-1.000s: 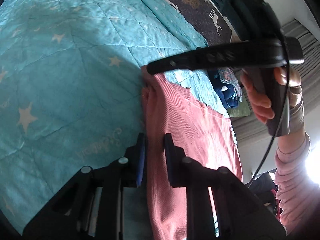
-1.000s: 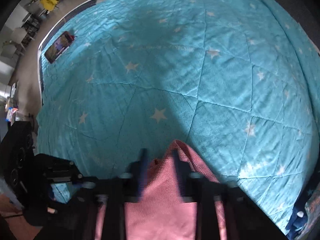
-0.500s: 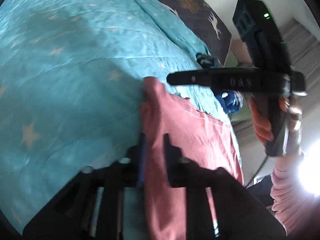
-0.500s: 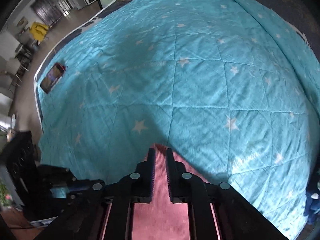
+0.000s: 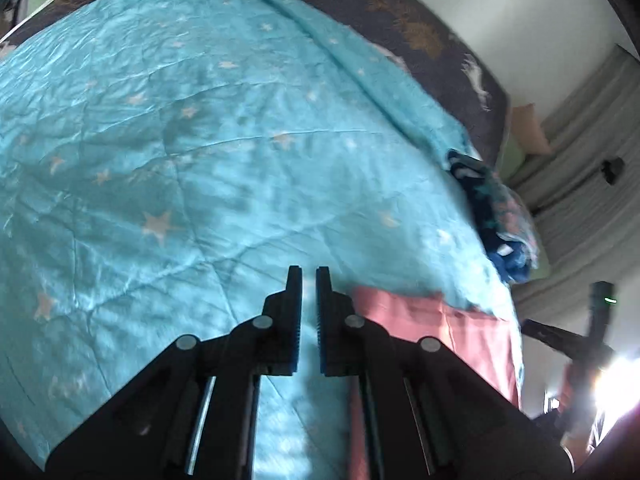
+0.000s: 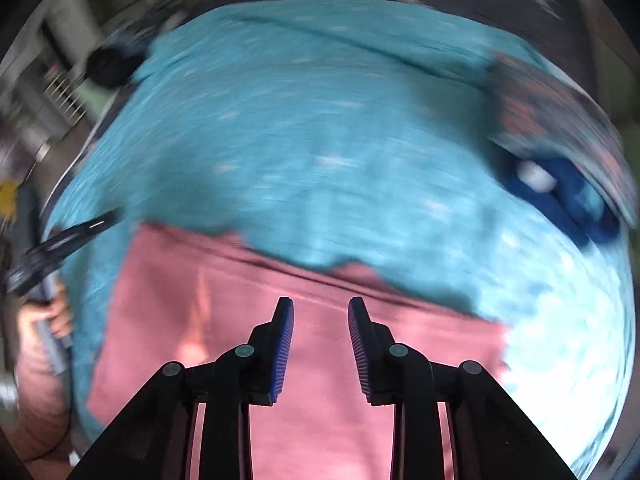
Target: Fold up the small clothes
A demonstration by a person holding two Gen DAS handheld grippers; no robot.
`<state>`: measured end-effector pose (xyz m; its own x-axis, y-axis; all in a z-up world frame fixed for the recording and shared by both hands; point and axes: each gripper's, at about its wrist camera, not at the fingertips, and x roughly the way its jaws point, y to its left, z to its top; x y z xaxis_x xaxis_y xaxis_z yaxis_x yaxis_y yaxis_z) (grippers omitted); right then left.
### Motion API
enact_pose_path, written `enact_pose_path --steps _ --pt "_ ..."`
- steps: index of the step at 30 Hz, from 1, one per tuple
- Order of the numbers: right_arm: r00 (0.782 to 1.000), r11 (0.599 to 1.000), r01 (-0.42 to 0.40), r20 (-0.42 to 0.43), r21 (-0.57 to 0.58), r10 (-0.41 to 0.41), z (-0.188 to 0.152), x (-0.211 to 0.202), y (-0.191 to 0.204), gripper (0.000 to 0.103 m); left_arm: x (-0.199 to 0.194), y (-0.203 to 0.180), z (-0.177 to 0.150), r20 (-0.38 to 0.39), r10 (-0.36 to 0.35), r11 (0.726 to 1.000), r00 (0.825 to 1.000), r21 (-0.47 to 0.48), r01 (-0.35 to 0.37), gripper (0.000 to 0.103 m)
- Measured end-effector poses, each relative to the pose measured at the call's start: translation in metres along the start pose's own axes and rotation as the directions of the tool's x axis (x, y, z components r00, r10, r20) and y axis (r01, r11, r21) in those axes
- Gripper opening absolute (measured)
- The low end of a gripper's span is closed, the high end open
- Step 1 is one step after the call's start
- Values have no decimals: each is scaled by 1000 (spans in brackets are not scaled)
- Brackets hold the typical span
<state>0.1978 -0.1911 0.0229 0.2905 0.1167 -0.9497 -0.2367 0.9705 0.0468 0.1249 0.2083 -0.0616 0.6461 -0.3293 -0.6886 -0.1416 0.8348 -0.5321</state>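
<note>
Since half a second ago, we note both grippers have let go of the pink garment (image 6: 304, 320), which now lies flat on the blue star quilt (image 5: 200, 168) of the bed. The left gripper (image 5: 308, 276) stands nearly pressed together with nothing between its fingers, over bare quilt just beside the garment. The right gripper (image 6: 320, 308) is spread wide above the cloth. We judge this fold laid down; folded clothes (image 5: 500, 220) sit well apart.
</note>
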Motion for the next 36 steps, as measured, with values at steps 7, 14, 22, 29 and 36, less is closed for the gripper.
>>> enact_pose_path --steps 7,14,22,29,36 --pt "997 929 -79 42 362 68 -50 -1 -111 33 21 -43 -28 -92 9 989 996 150 5 69" --pt "987 945 -158 83 285 140 -38 29 -87 46 44 -49 -31 -109 34 994 994 103 -23 67" --pt "978 954 -160 173 253 117 -20 43 -84 3 48 -44 -23 -105 80 994 991 80 -71 9" --pt "953 959 -144 294 244 68 -24 -9 -93 3 23 -83 -11 23 54 981 998 186 -57 8" --pt "990 935 -137 78 327 118 -21 66 -117 18 60 -51 -16 -58 221 965 974 155 -210 17"
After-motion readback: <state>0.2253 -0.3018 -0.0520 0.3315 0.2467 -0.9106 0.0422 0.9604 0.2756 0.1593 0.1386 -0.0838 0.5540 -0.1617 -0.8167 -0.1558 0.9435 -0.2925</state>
